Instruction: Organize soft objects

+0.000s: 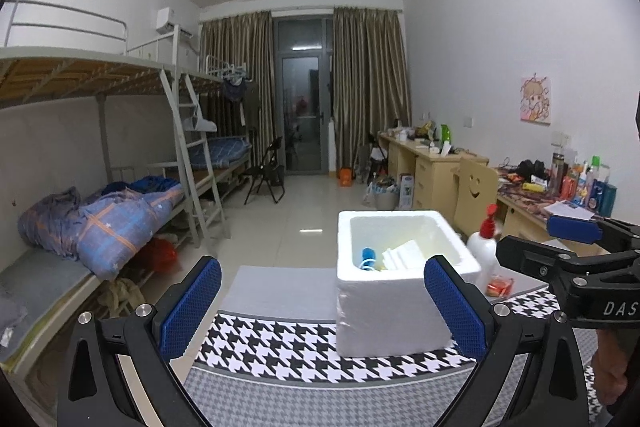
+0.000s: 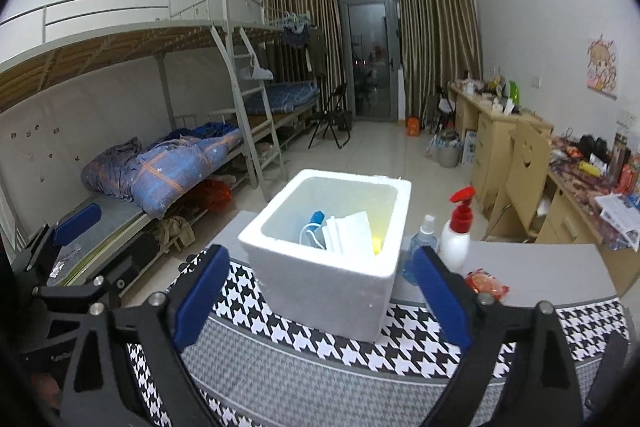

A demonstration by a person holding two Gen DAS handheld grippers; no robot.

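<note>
A white foam box (image 1: 394, 311) (image 2: 328, 287) stands on a houndstooth cloth (image 1: 280, 347) (image 2: 320, 359). Inside lie white face masks (image 2: 348, 233) (image 1: 402, 253), a blue object (image 2: 316, 219) (image 1: 369, 254) and something yellow (image 2: 378, 243). My left gripper (image 1: 322, 303) is open and empty, held in front of the box. My right gripper (image 2: 320, 291) is open and empty, also facing the box; it shows at the right edge of the left wrist view (image 1: 568, 247). The left gripper shows at the left edge of the right wrist view (image 2: 76, 227).
A white pump bottle with a red top (image 2: 456, 235) (image 1: 485, 251), a small blue spray bottle (image 2: 420, 247) and a red wrapped packet (image 2: 486, 283) (image 1: 500, 285) stand right of the box. Bunk beds (image 1: 100, 219) lie left, cluttered desks (image 1: 560, 195) and a wooden chair (image 2: 520, 179) right.
</note>
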